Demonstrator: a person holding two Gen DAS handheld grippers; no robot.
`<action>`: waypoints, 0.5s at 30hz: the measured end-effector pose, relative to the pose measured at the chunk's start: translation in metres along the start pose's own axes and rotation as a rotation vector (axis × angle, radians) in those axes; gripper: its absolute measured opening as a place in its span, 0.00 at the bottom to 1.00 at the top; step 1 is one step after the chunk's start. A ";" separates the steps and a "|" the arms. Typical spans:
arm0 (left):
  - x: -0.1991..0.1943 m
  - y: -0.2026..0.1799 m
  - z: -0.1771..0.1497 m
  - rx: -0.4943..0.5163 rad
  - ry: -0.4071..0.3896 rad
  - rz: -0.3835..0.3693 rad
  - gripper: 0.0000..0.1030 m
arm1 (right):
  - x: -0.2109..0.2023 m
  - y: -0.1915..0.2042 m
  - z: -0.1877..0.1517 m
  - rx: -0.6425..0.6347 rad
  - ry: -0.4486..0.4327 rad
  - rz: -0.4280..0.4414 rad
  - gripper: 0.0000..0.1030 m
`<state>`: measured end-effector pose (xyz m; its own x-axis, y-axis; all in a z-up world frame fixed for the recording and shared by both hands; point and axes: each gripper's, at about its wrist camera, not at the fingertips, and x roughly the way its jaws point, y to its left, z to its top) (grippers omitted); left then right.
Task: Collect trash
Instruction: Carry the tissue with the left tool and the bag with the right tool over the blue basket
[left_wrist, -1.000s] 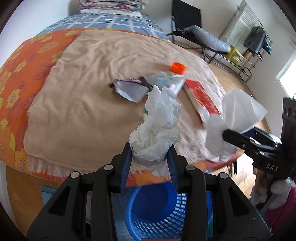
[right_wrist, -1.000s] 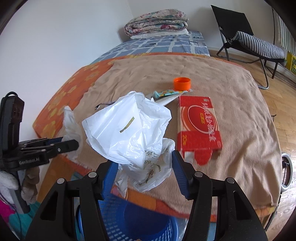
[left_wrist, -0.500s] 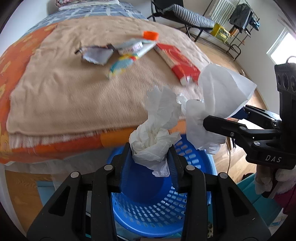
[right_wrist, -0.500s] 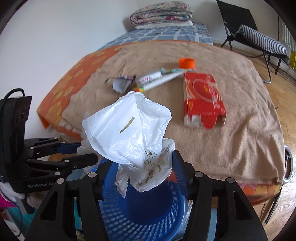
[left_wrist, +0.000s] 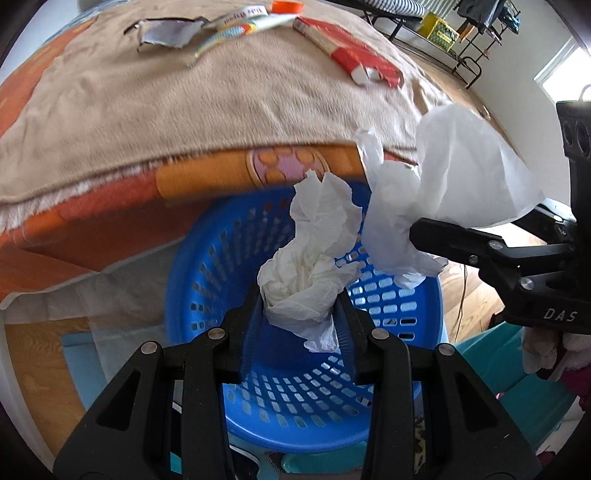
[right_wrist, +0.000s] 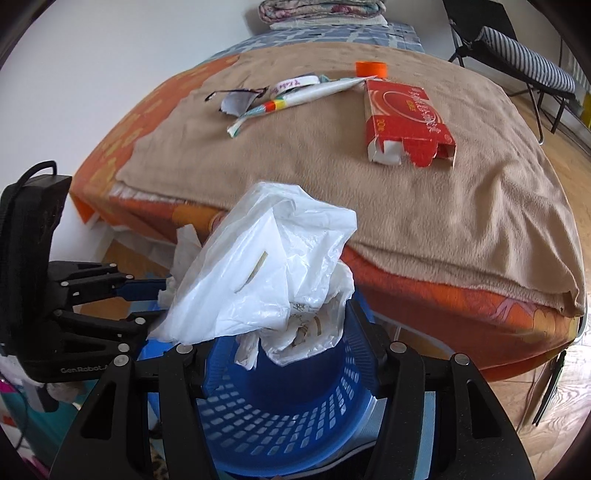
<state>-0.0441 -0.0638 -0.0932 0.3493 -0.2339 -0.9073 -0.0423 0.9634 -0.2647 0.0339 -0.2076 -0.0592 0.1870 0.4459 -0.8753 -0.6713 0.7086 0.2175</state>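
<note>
1. Your left gripper pinches a crumpled tissue wad between its blue pads; the wad bulges above the jaws and a tail hangs below them.
2. Your right gripper is clamped on a white plastic bag, which billows up and toward 10 o'clock in the right wrist view.
3. What has changed: a second ago both tools looked across the tan blanket with only a sliver of the blue laundry-style basket at 6 o'clock. Now the basket's perforated bowl fills the lower half of both views, and the bed edge has slid up toward 12 o'clock. Both hands have come down and off the bed.
4. What that means: both pieces now hang over the basket mouth, so the carry looks finished and the release is the step in hand. The bag is light and billowy, so it may catch on the rim or drift when you let go.
5. Still on the blanket, toward 12 o'clock: a torn grey wrapper, a squeezed toothpaste tube, an orange cap and an opened red carton. I judge the job roughly a third done.
</note>
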 end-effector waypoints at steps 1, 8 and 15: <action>0.001 -0.001 -0.002 0.002 0.006 0.001 0.36 | 0.001 0.000 -0.001 0.001 0.003 0.005 0.56; 0.006 -0.002 -0.005 0.012 0.025 0.021 0.36 | 0.003 0.004 -0.005 -0.014 0.014 0.010 0.56; 0.013 0.004 -0.006 0.000 0.040 0.037 0.44 | 0.011 0.003 -0.010 -0.004 0.052 0.024 0.57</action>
<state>-0.0454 -0.0641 -0.1076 0.3099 -0.2028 -0.9289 -0.0548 0.9716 -0.2303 0.0264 -0.2066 -0.0724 0.1330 0.4339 -0.8911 -0.6782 0.6954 0.2374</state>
